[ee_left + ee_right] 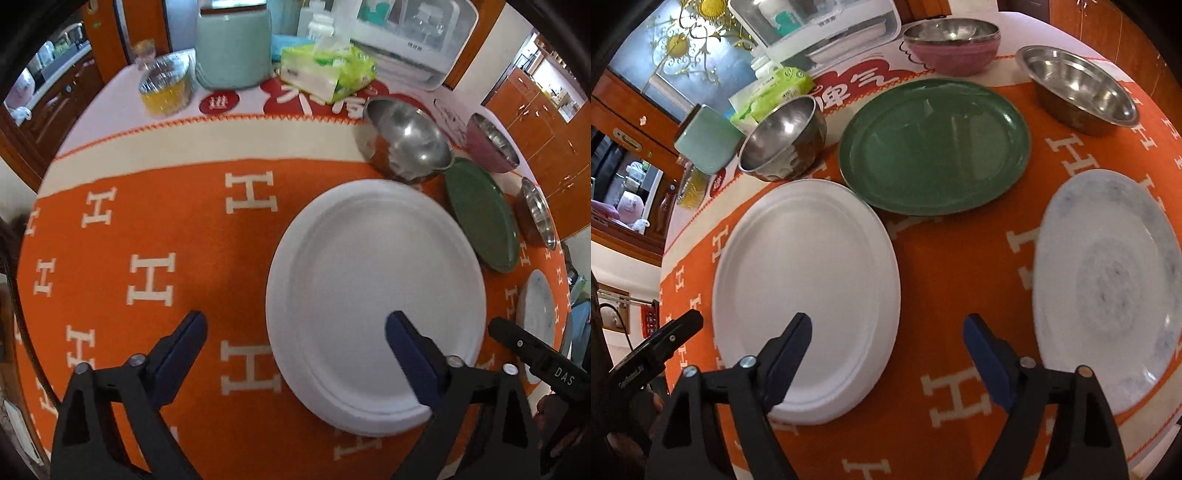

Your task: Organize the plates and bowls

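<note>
We hold both claws spread, left claw (295, 332) and right claw (886, 332), white plate (805, 291) at eleven o'clock.

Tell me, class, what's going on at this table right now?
A person holds tongs in each hand above an orange cloth. Both the left tongs and right tongs are open and hold nothing. A white plate, green plate, patterned plate and several bowls, one pink, sit separately, not yet stacked.
</note>
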The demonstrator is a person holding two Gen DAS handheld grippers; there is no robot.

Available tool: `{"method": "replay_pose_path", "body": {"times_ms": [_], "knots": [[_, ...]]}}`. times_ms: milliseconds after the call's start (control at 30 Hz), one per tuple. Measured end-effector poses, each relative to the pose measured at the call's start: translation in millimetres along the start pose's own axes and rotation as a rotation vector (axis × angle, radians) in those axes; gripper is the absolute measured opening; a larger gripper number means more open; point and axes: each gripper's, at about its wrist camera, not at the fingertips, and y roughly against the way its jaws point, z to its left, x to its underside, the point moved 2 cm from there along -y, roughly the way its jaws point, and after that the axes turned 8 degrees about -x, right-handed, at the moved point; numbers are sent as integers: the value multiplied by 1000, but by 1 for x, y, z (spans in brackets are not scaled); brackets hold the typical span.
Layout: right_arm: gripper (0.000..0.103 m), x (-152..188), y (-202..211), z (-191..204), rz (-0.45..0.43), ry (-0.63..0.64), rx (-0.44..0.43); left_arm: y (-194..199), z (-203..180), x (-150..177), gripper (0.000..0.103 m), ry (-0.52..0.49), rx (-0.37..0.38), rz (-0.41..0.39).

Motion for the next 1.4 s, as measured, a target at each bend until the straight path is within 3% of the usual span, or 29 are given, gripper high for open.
{"method": "replay_pose_path", "body": {"times_ms": [167, 233, 333, 600, 733, 867, 1100, 1400], "knots": [[61, -4, -16, -2, 28, 5, 0, -21, -1, -2, 81, 10, 30, 40], [55, -5, -22, -3, 36, 5, 0, -28, -1, -2, 68, 9, 35, 55], [53, -8, -24, 0, 24, 37, -10, -39, -1, -4, 51, 23, 48, 94], [31, -8, -27, 5, 14, 86, 21, -46, 5, 1, 24, 66, 19, 103], [29, -9, -14, 13, -16, 122, 16, -40, 12, 3, 23, 107, 39, 111], [29, -4, 6, 25, -71, 171, 13, -19, 8, 5, 23, 100, 24, 59], [29, 15, 50, 33, -172, 214, 10, 35, 9, 12, 23, 100, 75, -57], [30, 56, 107, 29, -301, 268, 60, 103, -8, 51, 23, 12, 117, -198]]}}
